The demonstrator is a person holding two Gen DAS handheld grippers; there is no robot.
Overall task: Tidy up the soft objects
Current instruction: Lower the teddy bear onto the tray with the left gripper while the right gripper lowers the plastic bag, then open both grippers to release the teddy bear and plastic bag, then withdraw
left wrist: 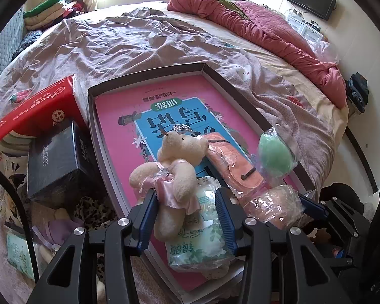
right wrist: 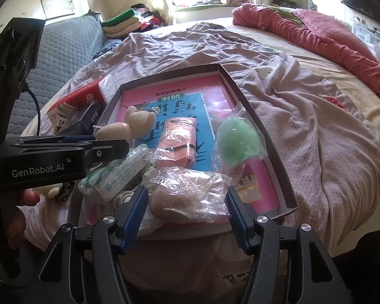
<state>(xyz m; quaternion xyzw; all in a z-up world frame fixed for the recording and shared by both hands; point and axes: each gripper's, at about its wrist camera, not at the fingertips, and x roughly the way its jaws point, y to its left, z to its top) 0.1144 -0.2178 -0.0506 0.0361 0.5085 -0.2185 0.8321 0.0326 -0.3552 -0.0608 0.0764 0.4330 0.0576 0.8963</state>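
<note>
A shallow cardboard box [left wrist: 149, 76] lined with a pink book lies on the bed. Inside it are a cream teddy bear in a pink skirt [left wrist: 179, 152], a green-printed tissue pack [left wrist: 202, 240], an orange wrapped cloth [left wrist: 230, 167] and a green puff in plastic [left wrist: 274, 157]. My left gripper [left wrist: 187, 212] is open around the bear's legs and the tissue pack. Only its left pad brushes the skirt. In the right wrist view my right gripper [right wrist: 187, 210] straddles a plastic-wrapped beige puff [right wrist: 187, 197] at the box's near edge, and both pads touch the wrapper.
A red carton [left wrist: 38, 111] and a black box [left wrist: 55, 162] crowd the tray's left side. A rumpled pink quilt [left wrist: 266, 33] runs along the far right of the bed. Folded clothes [left wrist: 48, 7] are stacked at the back left. A person's hand [right wrist: 20, 202] holds the left gripper.
</note>
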